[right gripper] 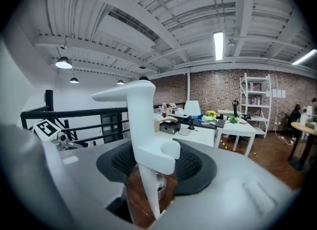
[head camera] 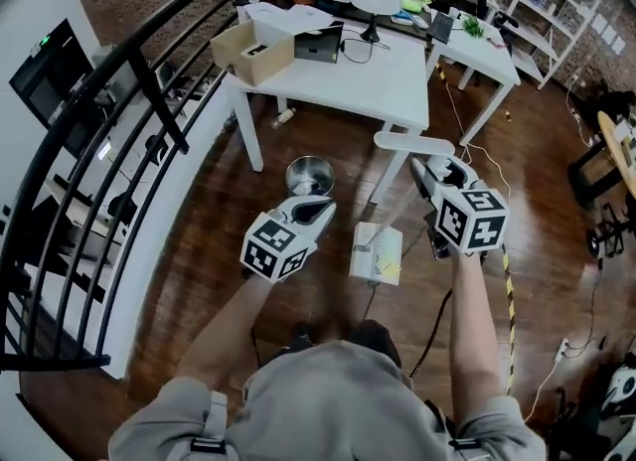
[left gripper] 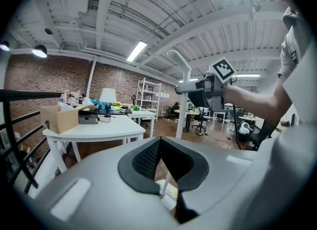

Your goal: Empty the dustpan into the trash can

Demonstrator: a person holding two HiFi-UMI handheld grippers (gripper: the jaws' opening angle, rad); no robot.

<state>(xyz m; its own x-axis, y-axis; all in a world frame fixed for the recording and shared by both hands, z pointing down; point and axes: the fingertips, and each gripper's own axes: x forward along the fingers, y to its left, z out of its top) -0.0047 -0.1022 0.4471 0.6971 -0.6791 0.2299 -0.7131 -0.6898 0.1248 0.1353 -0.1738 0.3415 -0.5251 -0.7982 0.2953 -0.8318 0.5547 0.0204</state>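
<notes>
While gripping the long white handle (right gripper: 140, 120) of the dustpan (head camera: 376, 250) between the clenched jaws of the right gripper (head camera: 437, 169), carries the pan low over the wooden floor (head camera: 209, 280), near the steel trash can (head camera: 310, 176) but not yet over it, the can standing just before the white table (head camera: 388, 81). Holds the left gripper (head camera: 320, 209) pinched together on nothing, beside the pan and apart from the handle. Risks, above all, a spill short of the can: bears yellow scraps (head camera: 388, 268) loose in a pan hanging well below the single grip, so likely swings on any quick sweep or sudden stop and sheds litter onto the boards. Risks also a twist of the smooth handle inside the pads, turning the pan's mouth away from the can or tipping it early. Could miss at the tip-out too, given a can mouth seemingly little wider than the pan, sending scraps past the rim. Could topple the light-looking can through a nudge from the pan's edge, or knock the handle's broad top against the table. Could snag the black cable (head camera: 434, 325) trailing on the floor near the pan. Best avoided by slowing on approach, steadying the pan with the free gripper, and setting the lip over the rim before tilting.
</notes>
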